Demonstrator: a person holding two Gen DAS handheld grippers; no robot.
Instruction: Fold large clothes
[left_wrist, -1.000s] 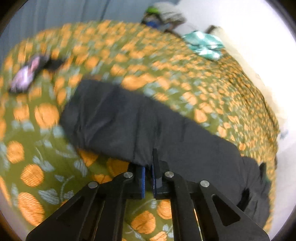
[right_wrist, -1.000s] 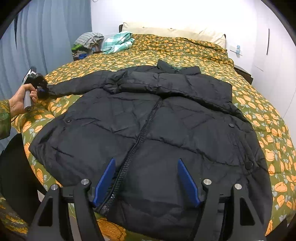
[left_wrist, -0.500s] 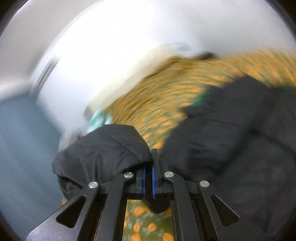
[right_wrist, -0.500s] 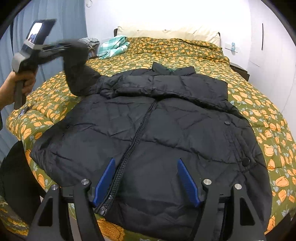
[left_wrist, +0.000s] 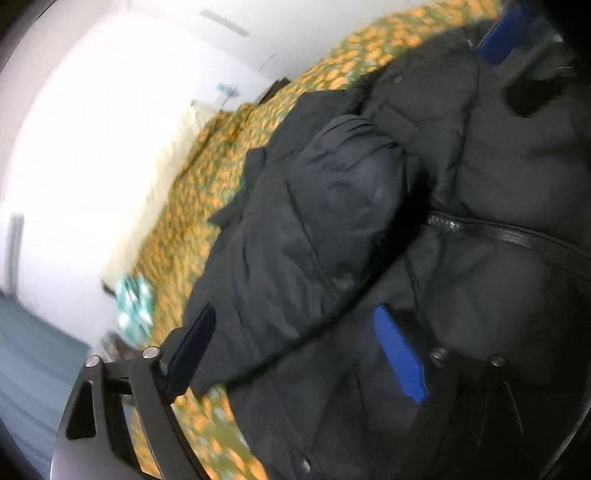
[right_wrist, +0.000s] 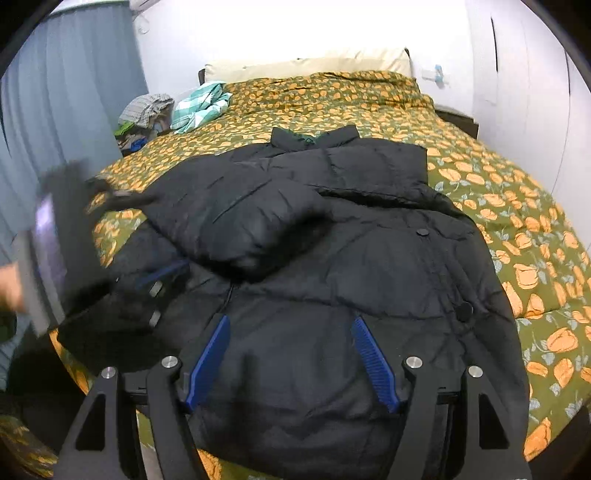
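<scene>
A large black puffer jacket (right_wrist: 369, 258) lies front up on the bed, collar toward the pillows. Its left sleeve (right_wrist: 240, 218) lies folded across the chest. My right gripper (right_wrist: 291, 358) is open and empty, hovering over the jacket's hem. My left gripper (left_wrist: 295, 347) is open, its blue pads wide apart just above the folded sleeve (left_wrist: 332, 214) and zipper (left_wrist: 498, 232). It also shows blurred in the right wrist view (right_wrist: 162, 280) at the jacket's left edge. The right sleeve lies folded along the top.
The bed has a green cover with orange flowers (right_wrist: 517, 229). A teal checked cloth (right_wrist: 199, 107) and a heap of clothes (right_wrist: 144, 114) lie at the far left. Pillows (right_wrist: 306, 66) are at the head. A grey curtain (right_wrist: 62, 122) hangs at left.
My left gripper carried the left sleeve up and over onto the jacket's chest, then opened and let it go. The right gripper has stayed open over the hem.
</scene>
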